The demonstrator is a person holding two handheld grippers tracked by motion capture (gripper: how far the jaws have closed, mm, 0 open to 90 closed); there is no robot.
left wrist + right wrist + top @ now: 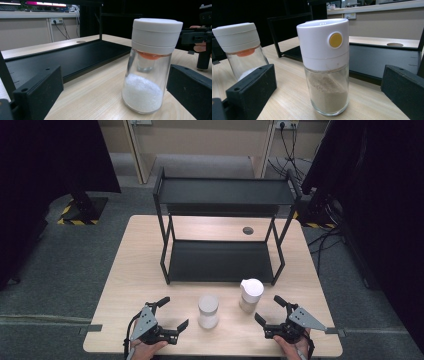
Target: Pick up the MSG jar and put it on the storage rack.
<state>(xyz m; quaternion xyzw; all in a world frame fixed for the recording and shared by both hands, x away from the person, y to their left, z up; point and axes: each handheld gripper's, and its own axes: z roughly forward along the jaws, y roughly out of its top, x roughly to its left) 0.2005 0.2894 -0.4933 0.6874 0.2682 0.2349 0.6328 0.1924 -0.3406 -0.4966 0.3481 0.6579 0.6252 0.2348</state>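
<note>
Two glass shakers stand on the wooden table (135, 270) near its front edge. The one with white crystals (208, 311) has a plain white cap; it rises close ahead of my left gripper (173, 313), nearer the right jaw (150, 67). A shaker of tan powder (251, 295), its white cap bearing a yellow button, sits in front of my right gripper (268, 309) and centred between the jaws (325, 70). Both grippers rest low on the table, held by hands, open and touching nothing. The left gripper (115, 86) and right gripper (328, 86) each show wide black jaws.
A black two-tier metal rack (220, 262) occupies the table's middle and back, its lower shelf (65, 60) just behind the shakers. A round cable hole (247, 230) lies behind it. Dark curtains flank the table; grey floor surrounds it.
</note>
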